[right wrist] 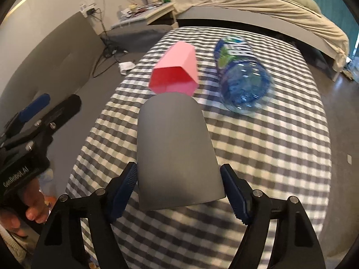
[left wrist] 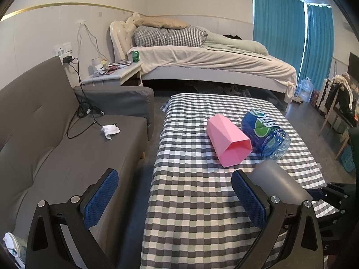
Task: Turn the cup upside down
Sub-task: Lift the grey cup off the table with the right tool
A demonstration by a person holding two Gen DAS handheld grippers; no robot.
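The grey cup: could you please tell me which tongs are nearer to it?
Right. The right tongs are shut on the grey cup above the table; the left tongs hang open beside it, holding nothing.

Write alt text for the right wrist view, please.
The right gripper holds a smooth grey cup between its blue pads, above a grey-and-white checked tablecloth. Beyond lie a pink faceted cup and a blue plastic bottle, both on their sides.
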